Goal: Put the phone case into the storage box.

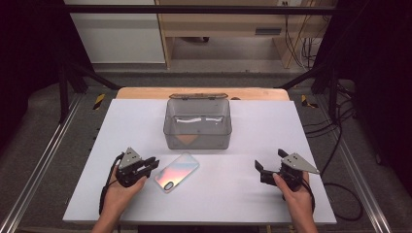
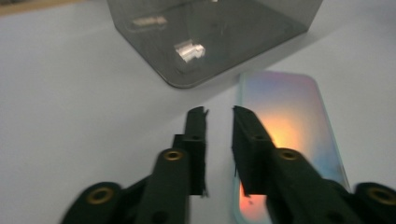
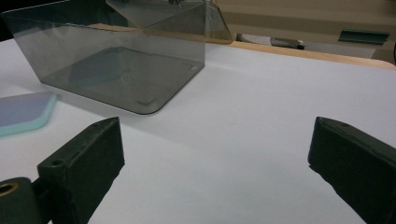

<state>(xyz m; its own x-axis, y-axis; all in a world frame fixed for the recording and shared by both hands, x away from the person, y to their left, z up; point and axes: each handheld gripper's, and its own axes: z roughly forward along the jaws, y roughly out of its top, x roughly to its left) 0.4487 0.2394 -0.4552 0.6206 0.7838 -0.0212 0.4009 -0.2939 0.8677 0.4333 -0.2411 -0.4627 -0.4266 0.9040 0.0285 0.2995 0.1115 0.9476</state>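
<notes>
On the white table (image 1: 243, 194) I've got a phone case (image 1: 177, 172) lying flat, shiny iridescent back up, just in front of the smoky clear box (image 1: 197, 124) with its lid flipped open at the back. The case sits near the box's front wall but isn't touching it.

My left gripper (image 1: 154, 163) is right beside the case's left edge. In the left gripper view (image 2: 218, 112) the jaws are a bit apart with only a narrow gap and bare table between them; one jaw hangs over the edge of the case (image 2: 289, 135), and I can't tell if it touches. So it's open and not gripping anything.

My right gripper (image 1: 258, 167) is parked well off to the right, jaws spread wide and pointed toward the middle of the table, holding nothing. Its own view (image 3: 215, 154) shows the box (image 3: 121, 60) ahead and a corner of the case (image 3: 25, 112) off to the left.
</notes>
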